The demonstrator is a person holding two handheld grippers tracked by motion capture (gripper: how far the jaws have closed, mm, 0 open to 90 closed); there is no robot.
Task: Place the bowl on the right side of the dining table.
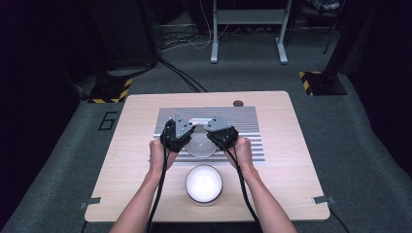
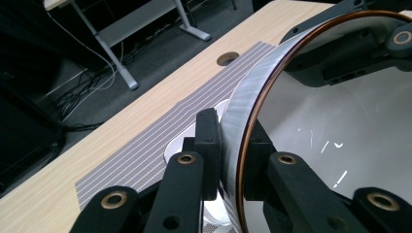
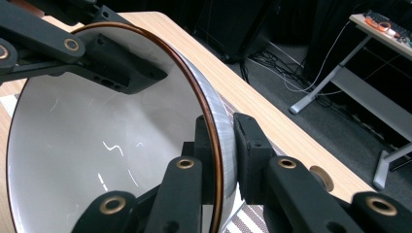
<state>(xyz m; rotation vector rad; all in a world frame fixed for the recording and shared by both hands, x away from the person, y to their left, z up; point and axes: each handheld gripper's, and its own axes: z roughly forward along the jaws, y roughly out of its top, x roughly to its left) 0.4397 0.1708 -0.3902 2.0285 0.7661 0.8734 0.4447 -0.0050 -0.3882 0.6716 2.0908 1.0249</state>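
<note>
I hold a tool in each hand over the middle of the tabletop (image 1: 291,145), above the striped mat (image 1: 245,121). My left tool (image 1: 187,132) and my right tool (image 1: 214,131) face each other across a bowl (image 1: 199,145), one on each side of it.

In the left gripper view, my left tool (image 2: 228,155) is closed on the bowl's wall: one jaw presses the grey outside and the other sits inside, against the white inner surface, with the copper-coloured rim (image 2: 252,126) running between them. The right tool's black body (image 2: 350,48) shows on the bowl's far rim.

In the right gripper view, my right tool (image 3: 224,155) grips the bowl (image 3: 97,145) the same way, one jaw inside and one outside, with the rim between them. The left tool (image 3: 97,53) shows at the opposite edge.

The bowl is tipped so its opening faces both cameras, and I cannot tell whether it touches the mat.

A second bowl (image 1: 204,183), white and bright inside, stands upright on the tabletop near my forearms, apart from the mat.
</note>
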